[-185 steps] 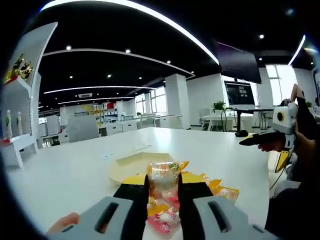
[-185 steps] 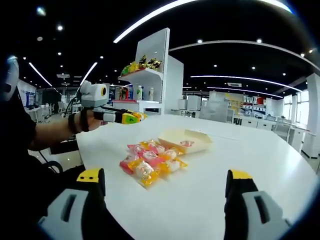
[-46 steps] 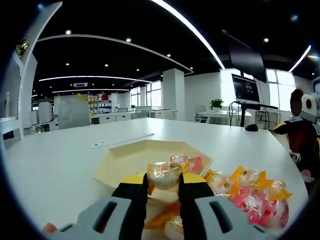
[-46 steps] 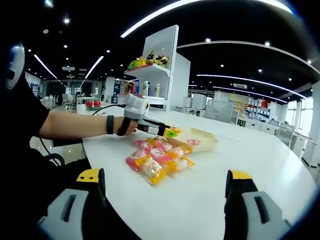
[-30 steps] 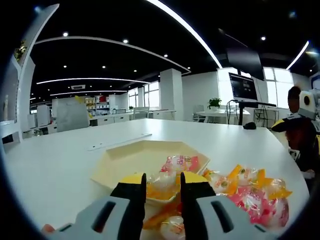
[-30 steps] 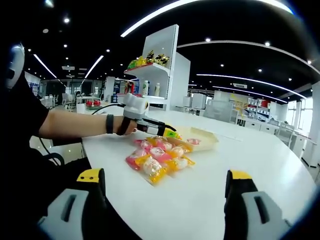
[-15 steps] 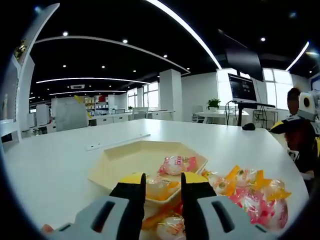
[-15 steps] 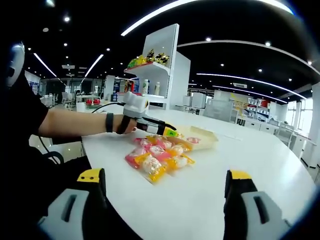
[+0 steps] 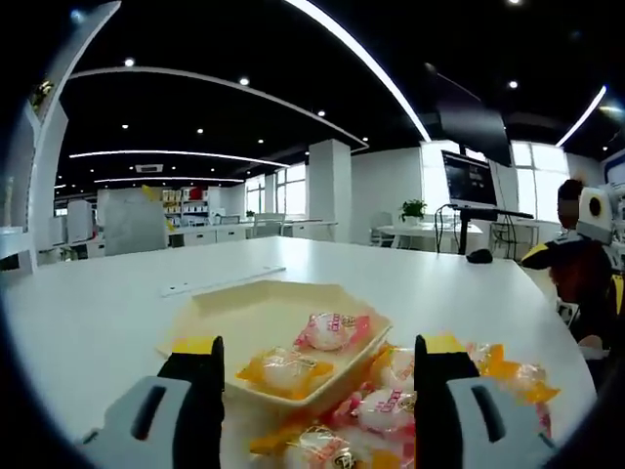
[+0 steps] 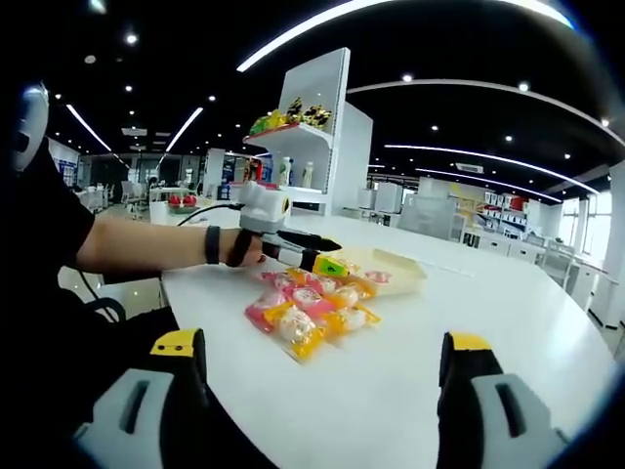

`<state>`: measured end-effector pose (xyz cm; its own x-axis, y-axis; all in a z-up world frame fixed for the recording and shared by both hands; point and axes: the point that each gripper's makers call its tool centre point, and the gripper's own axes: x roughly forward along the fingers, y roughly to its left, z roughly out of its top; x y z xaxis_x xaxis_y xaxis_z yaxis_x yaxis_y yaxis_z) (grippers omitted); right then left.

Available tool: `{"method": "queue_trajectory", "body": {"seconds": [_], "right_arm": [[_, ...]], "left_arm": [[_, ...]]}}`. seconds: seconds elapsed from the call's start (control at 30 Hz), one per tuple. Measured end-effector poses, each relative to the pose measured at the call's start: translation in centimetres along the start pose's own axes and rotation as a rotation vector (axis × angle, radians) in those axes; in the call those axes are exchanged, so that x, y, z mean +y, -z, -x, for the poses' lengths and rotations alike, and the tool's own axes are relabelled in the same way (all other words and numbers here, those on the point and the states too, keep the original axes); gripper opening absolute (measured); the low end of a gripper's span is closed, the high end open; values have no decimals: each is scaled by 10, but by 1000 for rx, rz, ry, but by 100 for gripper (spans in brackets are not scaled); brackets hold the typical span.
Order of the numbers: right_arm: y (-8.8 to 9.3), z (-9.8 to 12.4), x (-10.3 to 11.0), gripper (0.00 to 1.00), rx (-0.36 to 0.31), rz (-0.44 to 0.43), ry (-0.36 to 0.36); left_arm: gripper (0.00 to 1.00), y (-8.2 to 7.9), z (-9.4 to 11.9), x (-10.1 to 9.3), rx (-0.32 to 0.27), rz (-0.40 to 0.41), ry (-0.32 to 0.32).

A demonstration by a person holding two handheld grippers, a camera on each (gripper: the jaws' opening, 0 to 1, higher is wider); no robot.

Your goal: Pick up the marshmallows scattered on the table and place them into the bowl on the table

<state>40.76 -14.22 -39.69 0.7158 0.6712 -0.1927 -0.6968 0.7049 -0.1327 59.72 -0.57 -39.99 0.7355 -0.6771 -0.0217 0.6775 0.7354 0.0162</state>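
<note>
A cream hexagonal bowl [image 9: 210,318] sits just ahead of my left gripper [image 9: 319,348], whose jaws stand wide open with nothing held. Inside the bowl lie a pink-wrapped marshmallow [image 9: 330,330] and an orange-wrapped one [image 9: 278,369]. More wrapped marshmallows [image 9: 386,410] are heaped on the table at the bowl's near right side. In the right gripper view the same heap of marshmallows [image 10: 303,315] lies in front of the bowl [image 10: 395,271], with the left gripper [image 10: 327,252] open over the bowl's near edge. My right gripper [image 10: 322,344] is open and well back from the heap.
The white table [image 10: 410,371] is round-edged and wide. A white display shelf [image 10: 308,147] with bottles and packets stands behind the bowl. A person's forearm [image 10: 146,244] reaches in from the left. Office desks and a monitor [image 9: 467,181] stand farther off.
My left gripper has opened wide and let the orange-wrapped marshmallow drop into the bowl. The right gripper has stayed where it was, open.
</note>
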Motion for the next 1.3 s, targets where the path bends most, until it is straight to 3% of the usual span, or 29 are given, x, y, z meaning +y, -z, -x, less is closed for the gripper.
{"method": "queue_trajectory", "body": {"seconds": [0.23,0.4,0.63,0.77,0.87,1.0,1.17,1.3], "right_arm": [[-1,-1,0,96,1,1,0],[0,-2,1,97,2,2,-1],[-1,-3,3,97,8,4,-2],[-10,1,3,97,-25,-26,-11],[-9,3,-1,97,-24,-18,3],[-8,6,-6,97,-16,-12,16],[-14,6,-14,97,-36,-9,25],[-19,5,-16,97,-45,3,34]], "left_arm": [[92,-18,15,-9,-41,-21,-7],[95,-18,28,-26,-49,-24,23],[95,-21,57,-37,-50,-91,-23],[95,-23,75,-40,-71,-83,-40],[95,-20,93,-34,-70,-119,-88],[95,-19,118,-38,-70,-93,-107],[95,-12,139,-47,-45,-154,-123],[95,-8,155,-54,-38,-98,-115]]}}
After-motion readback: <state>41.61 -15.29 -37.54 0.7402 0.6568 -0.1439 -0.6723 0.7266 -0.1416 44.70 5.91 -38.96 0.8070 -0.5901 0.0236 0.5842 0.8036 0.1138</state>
